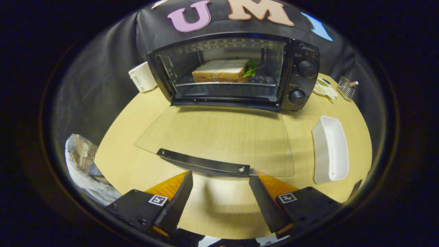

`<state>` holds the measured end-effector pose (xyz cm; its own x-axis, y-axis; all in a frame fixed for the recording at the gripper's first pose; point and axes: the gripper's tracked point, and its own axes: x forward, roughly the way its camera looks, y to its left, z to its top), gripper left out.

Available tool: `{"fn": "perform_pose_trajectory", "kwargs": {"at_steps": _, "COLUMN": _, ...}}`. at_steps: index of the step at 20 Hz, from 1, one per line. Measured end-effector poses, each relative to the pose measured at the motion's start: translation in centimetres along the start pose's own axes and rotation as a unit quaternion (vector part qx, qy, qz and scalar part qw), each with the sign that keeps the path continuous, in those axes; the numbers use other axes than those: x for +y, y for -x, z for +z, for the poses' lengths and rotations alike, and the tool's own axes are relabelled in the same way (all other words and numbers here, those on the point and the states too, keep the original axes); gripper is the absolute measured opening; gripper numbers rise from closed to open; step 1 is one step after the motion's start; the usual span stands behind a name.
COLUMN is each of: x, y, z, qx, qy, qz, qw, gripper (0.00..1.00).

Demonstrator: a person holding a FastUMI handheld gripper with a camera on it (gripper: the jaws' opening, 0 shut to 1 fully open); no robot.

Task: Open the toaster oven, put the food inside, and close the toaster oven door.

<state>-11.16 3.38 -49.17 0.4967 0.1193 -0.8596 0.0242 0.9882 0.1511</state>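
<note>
1. Lying flat and fully open, the glass door point(219, 137) of the toaster oven point(236, 68) was seen just ahead of the gripper point(219, 178), hinged toward twelve o'clock.
2. The sandwich point(221, 70) was found on the rack inside the oven, at twelve o'clock beyond the door.
3. The fingers were held wide apart and empty, their tips just short of the door handle point(204, 163).
4. The door was judged stiff, smooth and breakable; the handle bar was considered the safest hold.
5. The handle's long axis ran from nine toward three o'clock, slightly skewed, across the finger line.
6. A white tray point(330, 149) was noted at two o'clock on the table point(127, 161).
</note>
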Motion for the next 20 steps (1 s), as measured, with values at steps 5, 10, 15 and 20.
{"fn": "perform_pose_trajectory", "kwargs": {"at_steps": 5, "x": 0.2, "y": 2.0, "z": 3.1, "qx": -0.037, "qy": -0.005, "qz": 0.009, "qw": 0.999, "gripper": 1.0}}
{"fn": "perform_pose_trajectory", "kwargs": {"at_steps": 10, "x": 0.5, "y": 3.4, "z": 7.6, "qx": -0.082, "qy": -0.002, "qz": 0.018, "qw": 0.996, "gripper": 1.0}}
{"fn": "perform_pose_trajectory", "kwargs": {"at_steps": 15, "x": 0.6, "y": 4.0, "z": 10.4, "qx": -0.107, "qy": -0.015, "qz": 0.029, "qw": 0.994, "gripper": 1.0}}
{"fn": "perform_pose_trajectory", "kwargs": {"at_steps": 20, "x": 0.4, "y": 4.3, "z": 13.6, "qx": -0.131, "qy": -0.031, "qz": 0.031, "qw": 0.99, "gripper": 1.0}}
